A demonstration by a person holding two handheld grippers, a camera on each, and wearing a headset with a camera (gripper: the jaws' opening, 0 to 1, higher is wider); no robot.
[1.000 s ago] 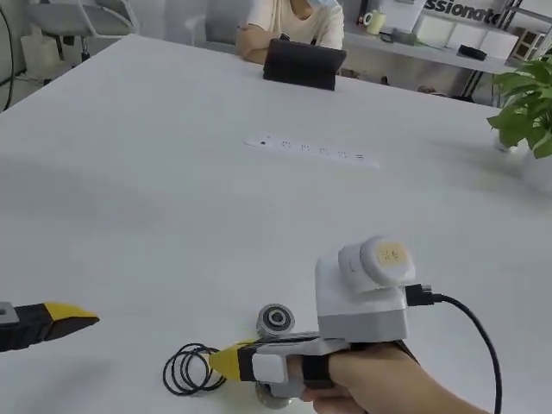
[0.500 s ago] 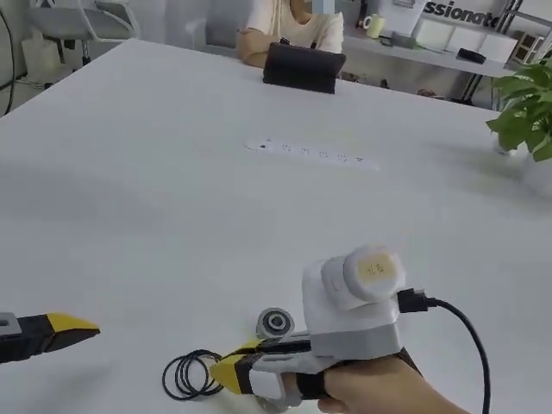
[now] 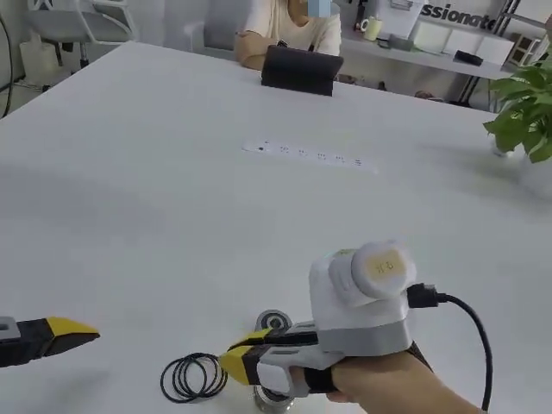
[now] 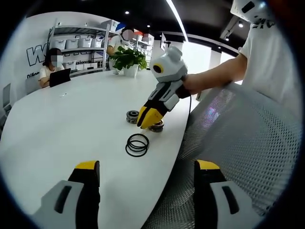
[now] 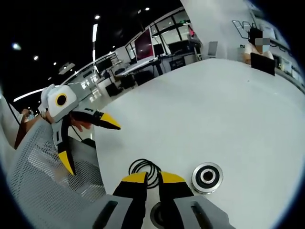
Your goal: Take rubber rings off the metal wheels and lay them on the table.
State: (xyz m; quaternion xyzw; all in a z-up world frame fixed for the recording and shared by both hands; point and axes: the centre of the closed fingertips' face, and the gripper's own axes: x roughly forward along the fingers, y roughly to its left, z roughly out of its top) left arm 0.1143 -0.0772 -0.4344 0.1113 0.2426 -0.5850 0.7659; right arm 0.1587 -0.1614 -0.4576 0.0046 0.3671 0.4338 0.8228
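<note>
Several black rubber rings (image 3: 194, 377) lie in a loose pile on the white table (image 3: 216, 216); they also show in the left gripper view as rings (image 4: 137, 144) and in the right gripper view as rings (image 5: 145, 169). One metal wheel (image 3: 274, 322) lies flat just beyond my right gripper (image 3: 235, 362). A second wheel (image 3: 267, 398) sits partly hidden under that gripper. The right gripper's jaws are shut with nothing visible between them, their tips just right of the rings. My left gripper (image 3: 76, 330) hovers at the left, its jaws (image 4: 147, 166) wide open and holding nothing.
A white power strip (image 3: 310, 155) lies mid-table. A person sits at the far edge behind a dark laptop (image 3: 300, 67). A potted plant (image 3: 526, 112) stands far right. A mesh chair back (image 4: 228, 143) is near the table's front edge.
My right gripper's tips have drawn back slightly to the right, off the ring pile. The rings stay on the table. The left gripper has barely moved.
</note>
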